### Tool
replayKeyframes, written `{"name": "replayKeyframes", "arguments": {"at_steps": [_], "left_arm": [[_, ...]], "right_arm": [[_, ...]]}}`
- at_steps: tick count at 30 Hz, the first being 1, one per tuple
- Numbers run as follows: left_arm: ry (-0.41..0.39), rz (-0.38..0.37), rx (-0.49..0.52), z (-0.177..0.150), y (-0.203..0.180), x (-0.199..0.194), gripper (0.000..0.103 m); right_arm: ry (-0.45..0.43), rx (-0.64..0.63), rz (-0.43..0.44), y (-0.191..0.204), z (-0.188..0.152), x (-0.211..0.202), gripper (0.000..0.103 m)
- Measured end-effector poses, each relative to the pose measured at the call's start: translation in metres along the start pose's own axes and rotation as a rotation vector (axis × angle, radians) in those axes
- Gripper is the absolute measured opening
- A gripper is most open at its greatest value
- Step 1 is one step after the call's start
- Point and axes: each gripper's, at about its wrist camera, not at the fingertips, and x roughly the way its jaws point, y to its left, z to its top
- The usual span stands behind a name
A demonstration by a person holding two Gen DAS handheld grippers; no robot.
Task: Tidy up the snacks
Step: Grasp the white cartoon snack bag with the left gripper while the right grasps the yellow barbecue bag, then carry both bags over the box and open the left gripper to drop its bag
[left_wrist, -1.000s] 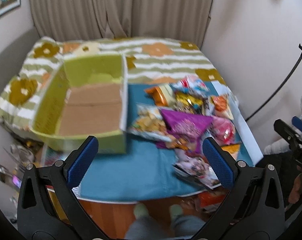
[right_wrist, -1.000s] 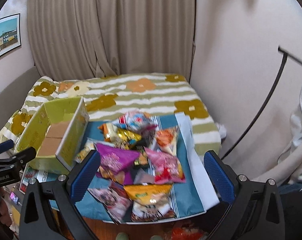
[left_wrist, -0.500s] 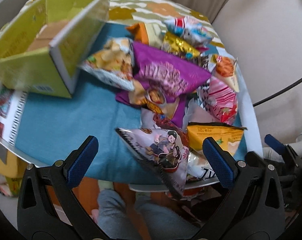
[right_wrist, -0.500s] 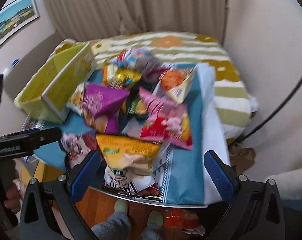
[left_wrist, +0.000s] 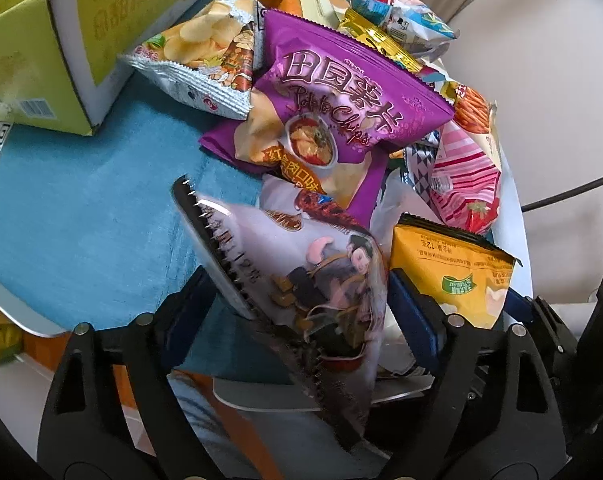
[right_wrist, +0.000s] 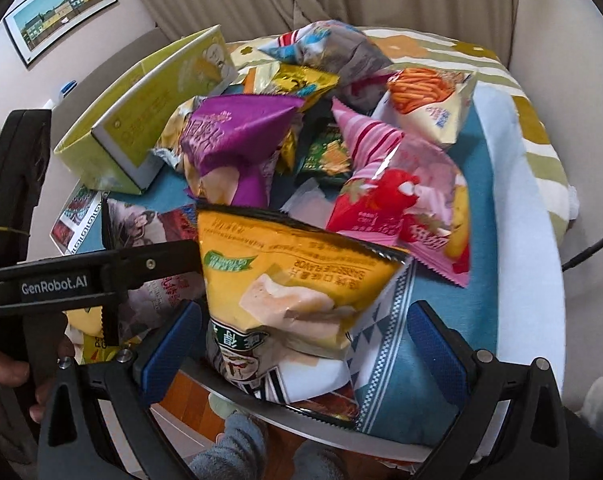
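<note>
A heap of snack bags lies on a blue cloth (left_wrist: 81,208) over a round table. My left gripper (left_wrist: 297,320) is open, its jaws on either side of a pale bag with a drawn figure (left_wrist: 309,272). My right gripper (right_wrist: 301,340) is open around the near end of a yellow bag (right_wrist: 285,272). A purple chips bag (left_wrist: 341,108) lies mid-heap; it also shows in the right wrist view (right_wrist: 229,136). A pink bag (right_wrist: 405,200) lies right of it. An open green cardboard box (left_wrist: 61,40) stands at the far left.
A bed with a striped flower blanket (right_wrist: 533,92) lies behind the table, with curtains beyond. A black rod (left_wrist: 573,192) leans at the right. The left gripper's body (right_wrist: 81,276) crosses the right wrist view. Wood floor and the person's feet (right_wrist: 237,444) show below the table edge.
Both grippers have moved down and forward to the near edge of the heap. The left now straddles the figure bag and the right straddles the yellow bag, with jaws narrower than before.
</note>
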Motion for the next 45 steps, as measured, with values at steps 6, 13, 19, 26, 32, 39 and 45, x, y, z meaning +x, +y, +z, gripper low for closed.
{"name": "replayKeyframes", "arguments": {"at_steps": [6, 13, 19, 26, 32, 39, 45], "left_arm": [[-0.01, -0.014, -0.014, -0.009, 0.01, 0.0, 0.061], [-0.018, -0.006, 0.008, -0.012, 0.008, -0.003, 0.054], [-0.025, -0.005, 0.02, -0.012, 0.005, -0.016, 0.052], [-0.061, -0.015, 0.034, -0.005, -0.001, -0.043, 0.052], [-0.126, 0.002, 0.106, 0.008, -0.011, -0.082, 0.052], [-0.204, -0.039, 0.157, 0.043, -0.011, -0.124, 0.052], [-0.267, -0.067, 0.21, 0.082, 0.001, -0.158, 0.052]], "right_arm": [[-0.001, -0.014, 0.011, 0.005, 0.001, 0.007, 0.1], [0.021, -0.007, 0.04, 0.01, -0.003, 0.013, 0.065], [-0.011, -0.018, 0.017, 0.012, -0.004, 0.0, 0.053], [-0.054, -0.004, -0.001, 0.013, 0.005, -0.023, 0.052], [-0.091, 0.025, -0.01, 0.016, 0.023, -0.043, 0.052], [-0.1, 0.017, -0.099, 0.031, 0.055, -0.065, 0.052], [-0.159, 0.057, -0.152, 0.047, 0.088, -0.083, 0.052]]}}
